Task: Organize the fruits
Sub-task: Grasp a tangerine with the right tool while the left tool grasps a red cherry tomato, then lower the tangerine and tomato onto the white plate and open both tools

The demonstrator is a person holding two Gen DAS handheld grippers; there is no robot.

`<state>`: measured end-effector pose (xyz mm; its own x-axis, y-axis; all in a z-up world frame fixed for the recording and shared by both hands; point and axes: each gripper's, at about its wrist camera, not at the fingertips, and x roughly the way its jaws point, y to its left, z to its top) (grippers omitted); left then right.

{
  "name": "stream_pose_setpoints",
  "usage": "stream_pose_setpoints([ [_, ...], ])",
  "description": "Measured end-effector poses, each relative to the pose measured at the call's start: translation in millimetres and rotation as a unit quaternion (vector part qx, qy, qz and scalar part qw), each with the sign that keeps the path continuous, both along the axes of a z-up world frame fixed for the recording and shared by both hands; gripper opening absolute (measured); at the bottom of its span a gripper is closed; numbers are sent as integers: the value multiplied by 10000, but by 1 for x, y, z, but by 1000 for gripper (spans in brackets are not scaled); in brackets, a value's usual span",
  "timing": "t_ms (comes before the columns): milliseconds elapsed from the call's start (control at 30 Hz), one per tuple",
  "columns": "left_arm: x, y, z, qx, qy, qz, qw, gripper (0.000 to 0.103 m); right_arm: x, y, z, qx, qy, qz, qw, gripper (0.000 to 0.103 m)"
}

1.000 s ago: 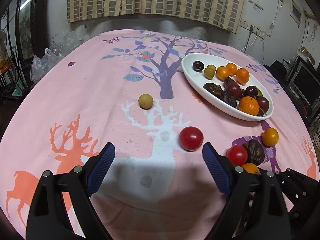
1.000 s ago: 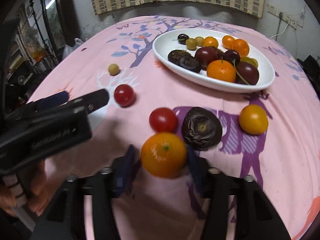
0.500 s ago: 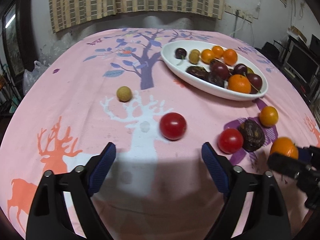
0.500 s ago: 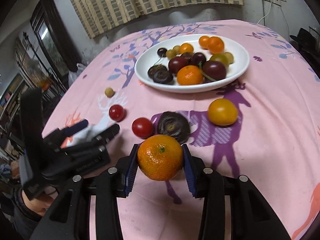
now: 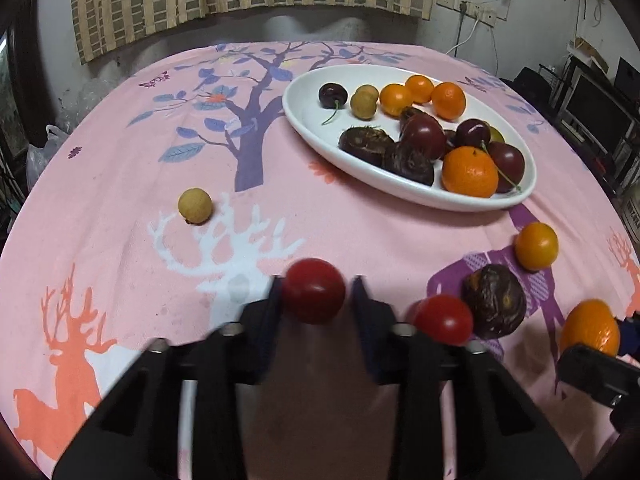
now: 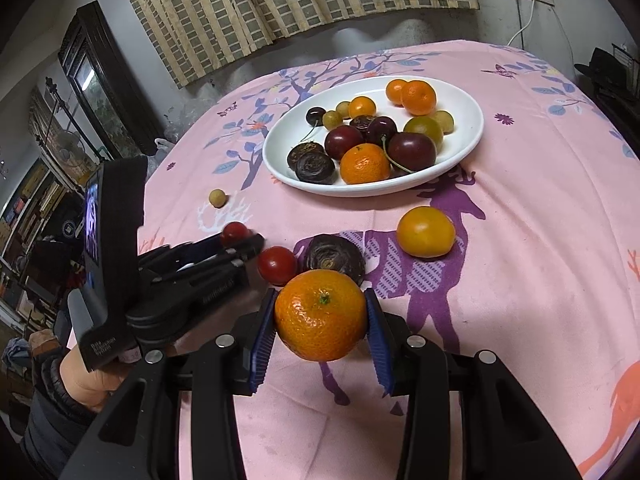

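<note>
Two wrist cameras look across a round table under a pink tablecloth point(image 5: 120, 184) printed with deer and a tree.

Left wrist view: the left gripper point(image 5: 314, 300) is closing its jaws on a red cherry tomato point(image 5: 313, 295), which sits between the two blurred fingers, low on the cloth. The left finger meets the fruit; a sliver of gap seems to remain on the right, so the hold does not look settled. A white oval plate point(image 5: 308, 112), already loaded with oranges, cherries and dark fruit, lies well beyond, to the upper right. A small tan longan point(image 5: 195, 205) sits alone to the left. A second red tomato point(image 5: 444, 319), a dark wrinkled fruit point(image 5: 495, 300) and a yellow-orange fruit point(image 5: 536, 246) lie loose to the right.

Right wrist view: the right gripper point(image 6: 321, 334) is clamped on a mandarin point(image 6: 320, 314), held clear above the cloth, stem end facing the camera. The plate sits farther ahead, past the loose fruit. The left gripper, in a person's hand, shows at the left, just beside the second tomato.

Risks, as I judge them: the smooth round tomato may squirt out of the closing jaws, or split if squeezed hard. The two tools work near each other and could bump. A mandarin dropped onto the crowded plate might roll off.
</note>
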<state>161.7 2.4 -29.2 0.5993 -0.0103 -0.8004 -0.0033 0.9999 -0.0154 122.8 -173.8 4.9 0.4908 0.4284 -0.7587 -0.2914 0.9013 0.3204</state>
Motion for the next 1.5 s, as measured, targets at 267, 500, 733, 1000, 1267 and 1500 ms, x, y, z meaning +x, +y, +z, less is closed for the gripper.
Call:
stream_pose_setpoints([
  [267, -18, 6, 17, -208, -122, 3, 9997, 29, 0, 0, 1, -255, -319, -163, 9990, 43],
  [500, -1, -3, 50, -310, -377, -243, 9985, 29, 19, -8, 29, 51, -758, -283, 9967, 43],
  [733, 57, -16, 64, -448, -336, -121, 9984, 29, 83, 6, 41, -239, -950, -253, 9949, 43],
  [1000, 97, -13, 55, -370, -286, 292, 9985, 47, 138, 3, 30, -153, -786, -563, 9952, 45],
  [1267, 78, -9, 62, -259, -527, 375, 9976, 72, 128, -20, 24, 47, -770, -856, 9933, 59],
  [1500, 37, -10, 60, -241, -518, 321, 9979, 79, 99, -41, 18, 178, -671, -1005, 9925, 63],
])
